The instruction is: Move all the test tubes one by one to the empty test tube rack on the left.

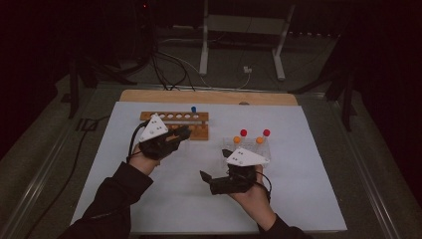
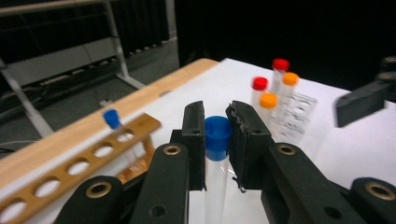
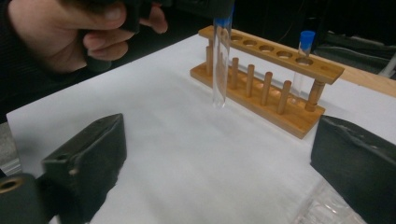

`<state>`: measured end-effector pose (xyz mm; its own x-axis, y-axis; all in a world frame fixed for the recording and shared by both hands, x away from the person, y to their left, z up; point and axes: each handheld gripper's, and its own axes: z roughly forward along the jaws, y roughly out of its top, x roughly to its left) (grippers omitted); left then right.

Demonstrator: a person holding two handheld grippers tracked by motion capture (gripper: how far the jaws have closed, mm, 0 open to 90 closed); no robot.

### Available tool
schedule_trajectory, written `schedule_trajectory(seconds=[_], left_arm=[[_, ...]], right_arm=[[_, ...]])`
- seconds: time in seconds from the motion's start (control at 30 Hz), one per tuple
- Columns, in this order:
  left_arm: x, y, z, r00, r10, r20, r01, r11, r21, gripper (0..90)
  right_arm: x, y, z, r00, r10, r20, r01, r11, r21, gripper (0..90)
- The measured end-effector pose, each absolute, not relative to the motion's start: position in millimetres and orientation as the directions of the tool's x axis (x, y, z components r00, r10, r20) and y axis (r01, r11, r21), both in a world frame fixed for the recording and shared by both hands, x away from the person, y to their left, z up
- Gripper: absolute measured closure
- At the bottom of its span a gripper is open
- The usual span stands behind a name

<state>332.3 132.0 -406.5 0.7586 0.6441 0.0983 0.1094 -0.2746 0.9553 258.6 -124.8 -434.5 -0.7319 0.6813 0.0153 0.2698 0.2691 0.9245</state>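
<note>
My left gripper (image 2: 217, 135) is shut on the blue cap of a clear tube (image 2: 215, 186), which hangs upright above the white table top. In the high view that gripper (image 1: 185, 132) hovers in front of the wooden rack (image 1: 199, 133). From the right gripper view the held tube (image 3: 220, 60) hangs clear of the table beside the wooden rack (image 3: 271, 100). A second blue-capped tube (image 3: 303, 56) stands in a hole near the rack's end. My right gripper (image 3: 219, 158) is open with nothing between its jaws, and it sits (image 1: 215, 164) low beside the clear rack (image 1: 251, 147).
The clear rack (image 2: 296, 112) holds two red-capped and two orange-capped tubes. A bare wooden strip (image 1: 209, 96) runs along the table's far edge. Beyond it a white metal stand (image 1: 244, 30) and cables lie on the floor.
</note>
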Motion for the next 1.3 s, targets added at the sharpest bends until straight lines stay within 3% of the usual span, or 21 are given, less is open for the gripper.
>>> schedule_trajectory(seconds=[0.8, 1.3], left_arm=[[408, 127, -386, 0.610, 0.787, 0.096, 0.107, -0.202, 0.973, 78.0], [439, 117, -415, 0.540, 0.840, 0.057, 0.159, -0.168, 0.973, 78.0]], right_arm=[[258, -137, -429, -0.757, 0.654, 0.005, 0.234, 0.263, 0.936, 0.0], [258, -140, -428, -0.757, 0.653, 0.009, 0.233, 0.257, 0.938, 0.0]])
